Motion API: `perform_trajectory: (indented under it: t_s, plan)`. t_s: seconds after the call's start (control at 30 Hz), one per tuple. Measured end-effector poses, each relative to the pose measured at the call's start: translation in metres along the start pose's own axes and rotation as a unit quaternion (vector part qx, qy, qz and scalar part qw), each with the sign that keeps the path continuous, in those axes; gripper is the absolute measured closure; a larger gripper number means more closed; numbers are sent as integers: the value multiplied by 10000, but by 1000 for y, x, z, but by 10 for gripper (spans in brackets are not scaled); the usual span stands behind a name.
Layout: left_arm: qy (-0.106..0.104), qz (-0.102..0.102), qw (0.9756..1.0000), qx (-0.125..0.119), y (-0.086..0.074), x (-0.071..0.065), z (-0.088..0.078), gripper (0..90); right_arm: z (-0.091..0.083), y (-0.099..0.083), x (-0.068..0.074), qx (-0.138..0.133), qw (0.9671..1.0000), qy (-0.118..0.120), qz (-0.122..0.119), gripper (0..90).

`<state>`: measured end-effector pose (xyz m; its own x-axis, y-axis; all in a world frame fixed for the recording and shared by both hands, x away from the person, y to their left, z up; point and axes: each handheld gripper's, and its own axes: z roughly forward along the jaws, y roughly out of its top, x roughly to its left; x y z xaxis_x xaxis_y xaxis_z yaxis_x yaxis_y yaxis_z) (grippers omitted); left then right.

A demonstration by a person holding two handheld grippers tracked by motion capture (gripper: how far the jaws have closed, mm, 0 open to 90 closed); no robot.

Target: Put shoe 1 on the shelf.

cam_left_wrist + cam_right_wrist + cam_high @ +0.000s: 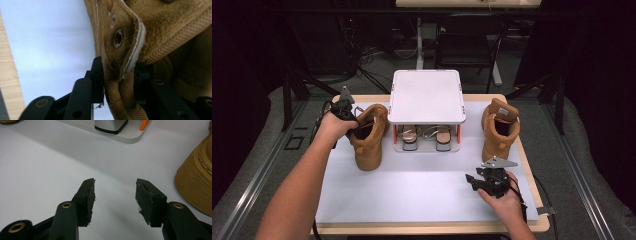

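Surface (422, 195) carrying a two-tier rack (427, 95) at the far edge, its sandals (426, 136) half hidden. Left boot (369, 135), near the left edge: collar pinched by the left tongs (118, 80), whose pads are hidden. Right tongs (115, 195) spread, empty.

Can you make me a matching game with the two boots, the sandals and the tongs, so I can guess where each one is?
Things:
1. left boot
2. right boot
3. sandals
4. right tongs

Places or states:
A. on the bottom shelf of the white rack
B. open above the bare white mat, nothing between them
C. its collar sits between the left tongs
D. stands alone by the table's right edge

Right pairs: 1-C, 2-D, 3-A, 4-B
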<state>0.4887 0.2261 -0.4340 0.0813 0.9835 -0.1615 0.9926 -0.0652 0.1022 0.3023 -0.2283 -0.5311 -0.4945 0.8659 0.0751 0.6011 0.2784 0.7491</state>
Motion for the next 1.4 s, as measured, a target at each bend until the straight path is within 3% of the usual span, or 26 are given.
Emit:
perform_trajectory:
  t_s: [0.33, 0.53, 0.67, 0.8, 1.1, 1.4]
  plan:
    - [87, 46, 9998, 174, -9, 0, -4, 769, 1, -1, -1, -18, 10000, 20, 44, 496]
    - [166, 255, 9992, 241, -25, 2, -7, 768, 0, 0, -1, -18, 10000, 6, 55, 496]
    - [30, 351, 9991, 222, -41, 9, -8, 767, 1, 0, 0, 10, 10000, 21, 64, 497]
    - [-120, 302, 9992, 220, -53, 18, -10, 768, 2, 0, 1, 60, 10000, 32, 52, 498]
    - [-368, 251, 9987, 264, -72, 20, -10, 768, 3, 2, 5, 89, 9999, 51, 11, 501]
    - [-222, 361, 9987, 273, -71, 16, -10, 737, 2, 5, 6, 201, 9998, 22, 52, 529]
